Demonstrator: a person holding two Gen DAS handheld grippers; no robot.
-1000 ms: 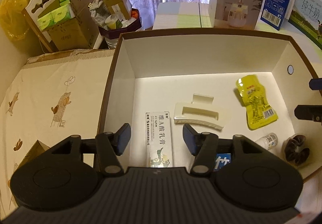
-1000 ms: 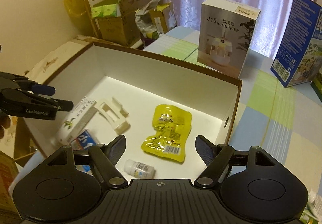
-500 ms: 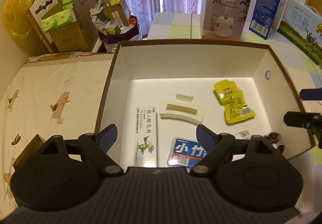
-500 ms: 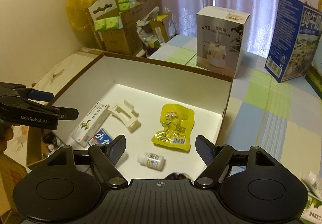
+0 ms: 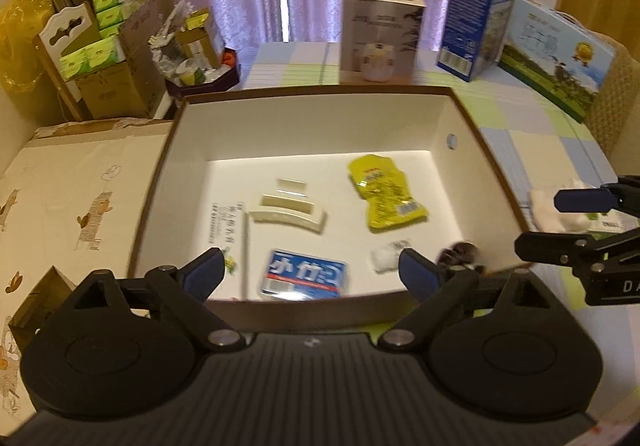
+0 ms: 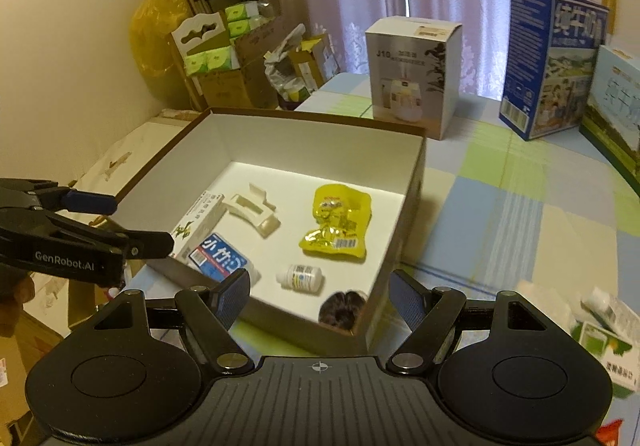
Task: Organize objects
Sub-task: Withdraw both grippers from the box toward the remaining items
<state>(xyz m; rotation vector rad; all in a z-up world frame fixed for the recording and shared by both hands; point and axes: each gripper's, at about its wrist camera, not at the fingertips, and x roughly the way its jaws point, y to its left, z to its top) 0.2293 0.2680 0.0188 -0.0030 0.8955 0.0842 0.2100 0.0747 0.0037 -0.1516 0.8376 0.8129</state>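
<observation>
Both grippers spread wide, nothing held – left gripper [image 5: 310, 272] at box's 6 o'clock rim, right gripper [image 6: 320, 294] nr its 5 o'clock corner, box [image 6: 320, 125] holds yellow pouch [image 6: 336, 224] ctr, clip [image 6: 252, 211] at 9, blue pack [image 6: 218, 256] at 7, bottle [image 6: 300, 278] at 6.

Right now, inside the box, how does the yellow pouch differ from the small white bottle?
The yellow pouch is flat, crinkled and bright yellow; the small white bottle is round, white and lies on its side. The pouch is clearly larger and lies farther from the box's near wall. Both rest loose on the box floor, untouched by either tool.
</observation>
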